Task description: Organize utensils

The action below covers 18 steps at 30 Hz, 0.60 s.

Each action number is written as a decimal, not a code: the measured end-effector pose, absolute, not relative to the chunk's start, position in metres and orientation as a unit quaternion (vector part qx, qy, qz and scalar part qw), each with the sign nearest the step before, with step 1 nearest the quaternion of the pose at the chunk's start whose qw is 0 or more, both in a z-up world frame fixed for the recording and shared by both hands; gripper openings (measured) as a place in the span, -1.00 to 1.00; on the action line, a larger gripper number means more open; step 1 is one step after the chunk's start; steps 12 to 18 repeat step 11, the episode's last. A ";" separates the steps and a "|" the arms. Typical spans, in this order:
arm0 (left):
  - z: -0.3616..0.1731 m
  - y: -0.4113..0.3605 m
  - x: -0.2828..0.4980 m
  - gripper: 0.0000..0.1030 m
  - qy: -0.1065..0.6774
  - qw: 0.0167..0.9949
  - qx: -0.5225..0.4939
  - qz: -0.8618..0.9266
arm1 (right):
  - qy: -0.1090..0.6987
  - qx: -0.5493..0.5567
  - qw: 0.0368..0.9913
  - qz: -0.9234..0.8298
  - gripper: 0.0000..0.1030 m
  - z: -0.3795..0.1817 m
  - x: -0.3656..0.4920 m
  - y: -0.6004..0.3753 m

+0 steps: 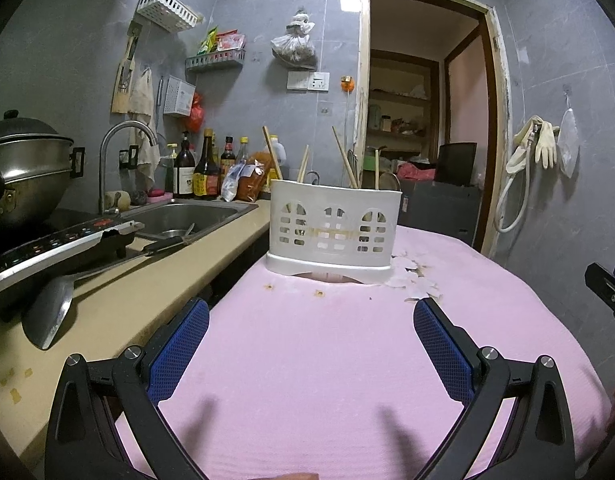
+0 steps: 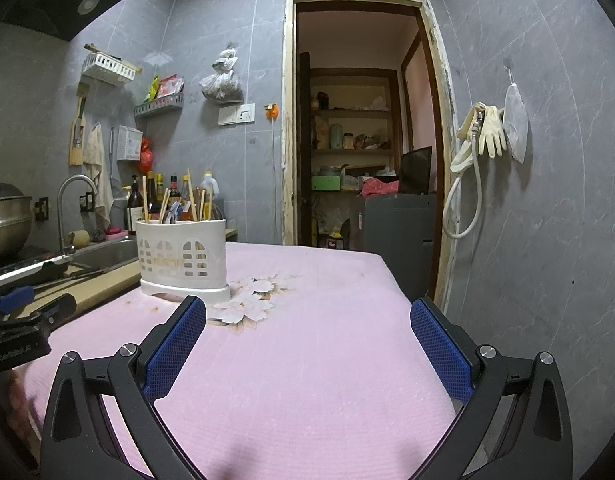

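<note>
Left wrist: slotted white plastic caddy [image 1: 334,226], seemingly wooden chopsticks [image 1: 344,158].

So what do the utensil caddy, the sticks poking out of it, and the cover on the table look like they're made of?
The utensil caddy looks like molded white plastic, matte, with cut-out arched window holes. The chopsticks look like bare wood or bamboo: pale tan, thin, unpainted; which of the two can't be told. The table cover seems a soft pink woven cloth, judging by its fine ribbed texture and printed flowers.

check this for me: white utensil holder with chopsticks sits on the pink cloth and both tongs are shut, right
Not quite. The white utensil holder with chopsticks does sit on the pink cloth, but both tongs are open: left tongs in the left wrist view, right tongs in the right.
</note>
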<state>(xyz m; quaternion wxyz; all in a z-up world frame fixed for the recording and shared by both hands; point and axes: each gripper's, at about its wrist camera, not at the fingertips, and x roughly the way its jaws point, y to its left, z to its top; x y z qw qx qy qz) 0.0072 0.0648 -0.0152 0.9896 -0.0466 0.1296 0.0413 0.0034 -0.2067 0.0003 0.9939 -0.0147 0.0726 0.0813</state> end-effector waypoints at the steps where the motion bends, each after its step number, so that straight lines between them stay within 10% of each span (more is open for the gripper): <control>1: -0.015 0.065 0.007 0.95 0.129 0.990 -0.046 0.041 | 0.072 -0.015 0.994 0.082 1.00 0.000 0.003 -0.206; 18: -0.018 0.065 0.011 0.95 0.137 0.989 -0.046 0.031 | 0.076 -0.013 0.993 0.084 1.00 -0.002 0.004 -0.205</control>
